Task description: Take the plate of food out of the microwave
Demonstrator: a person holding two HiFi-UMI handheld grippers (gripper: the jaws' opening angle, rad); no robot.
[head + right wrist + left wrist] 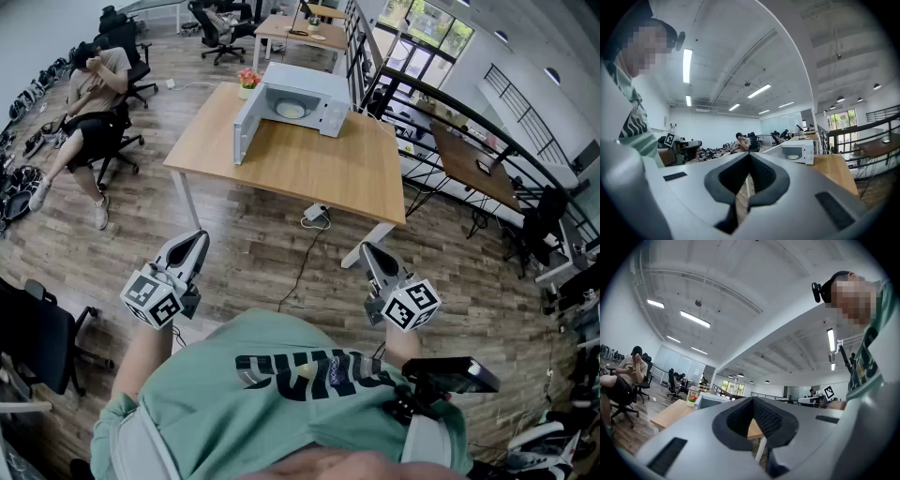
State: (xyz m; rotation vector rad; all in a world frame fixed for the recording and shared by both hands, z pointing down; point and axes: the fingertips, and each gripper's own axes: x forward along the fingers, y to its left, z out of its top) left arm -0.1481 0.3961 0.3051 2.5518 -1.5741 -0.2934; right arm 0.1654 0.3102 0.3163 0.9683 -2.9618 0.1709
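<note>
Head view puts the pale round plate of food (291, 110) inside the boxy white microwave oven (309, 80), on its floor and well back from the opening. The microwave's door (246, 127) is swung wide open towards my left, so the way in looks free. The oven stands near the far edge of the light wooden bench (309, 169), with a small pot of red flowers (248, 79) just beside it at the back.

My left claw (197, 240) and right claw (366, 251) are both low and close to my chest, well apart from the bench and over the wood floor. Each claw is closed, pads meeting at the tip, with nothing gripped between them.

By my reckoning the task has barely begun: apart from the open door, nothing is done. I have yet to walk up to the bench, part a claw, reach into the cavity, take the plate by its rim and draw it out level.

A person (89, 103) sits in an office chair far to my left, clear of my path.
</note>
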